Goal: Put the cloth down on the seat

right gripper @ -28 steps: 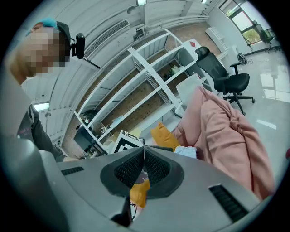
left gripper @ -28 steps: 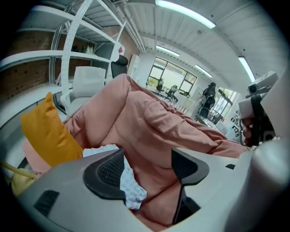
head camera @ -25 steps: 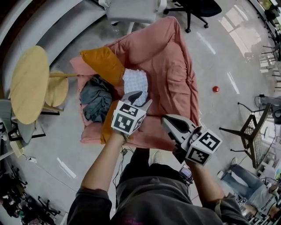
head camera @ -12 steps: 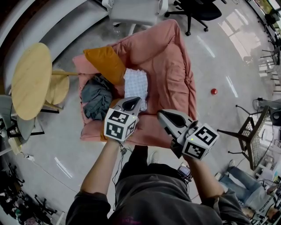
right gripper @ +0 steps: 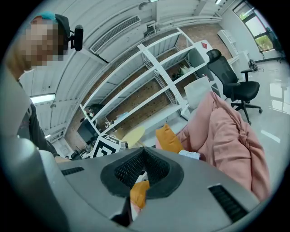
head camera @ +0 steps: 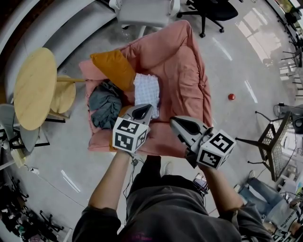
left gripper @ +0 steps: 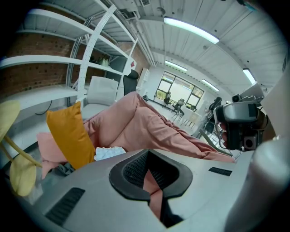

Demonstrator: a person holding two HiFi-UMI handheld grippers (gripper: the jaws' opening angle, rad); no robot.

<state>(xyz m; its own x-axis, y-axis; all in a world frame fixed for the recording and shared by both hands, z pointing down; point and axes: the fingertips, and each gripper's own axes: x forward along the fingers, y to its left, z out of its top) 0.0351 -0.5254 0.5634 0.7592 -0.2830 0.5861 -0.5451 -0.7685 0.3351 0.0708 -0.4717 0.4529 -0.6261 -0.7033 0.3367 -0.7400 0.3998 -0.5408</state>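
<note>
Cloth (head camera: pixel 146 92): white, checked, lying crumpled near the middle of the seat (head camera: pixel 182 71), a salmon-pink beanbag on the floor. Nothing grips it.

Orange cushion (head camera: pixel 113 68): on the seat's left part, touching the cloth's upper left edge in the head view.

Dark grey-green bundle of fabric (head camera: pixel 105 103): at the seat's left edge, below the cushion and just beside the cloth.

My left tool (head camera: pixel 142 112): held above the near part of the seat, tip just short of the cloth's near edge. Its jaws are pressed together with nothing between them. Its own view shows only pink seat fabric beyond the narrow slit, and the cloth (left gripper: pixel 108 152) lies apart to the left beside the cushion.

My right tool (head camera: pixel 176 124): over the seat's near edge, to the right of the left tool. Its jaws are also pressed together and empty. The cloth (right gripper: pixel 189 155) shows well beyond them.

Round wooden tabletop (head camera: pixel 33 90): well apart from the seat's left side.

Red ball (head camera: pixel 231 96): on the floor off the seat's right side.

Black office chair (head camera: pixel 208 9): beyond the seat's far edge.
</note>
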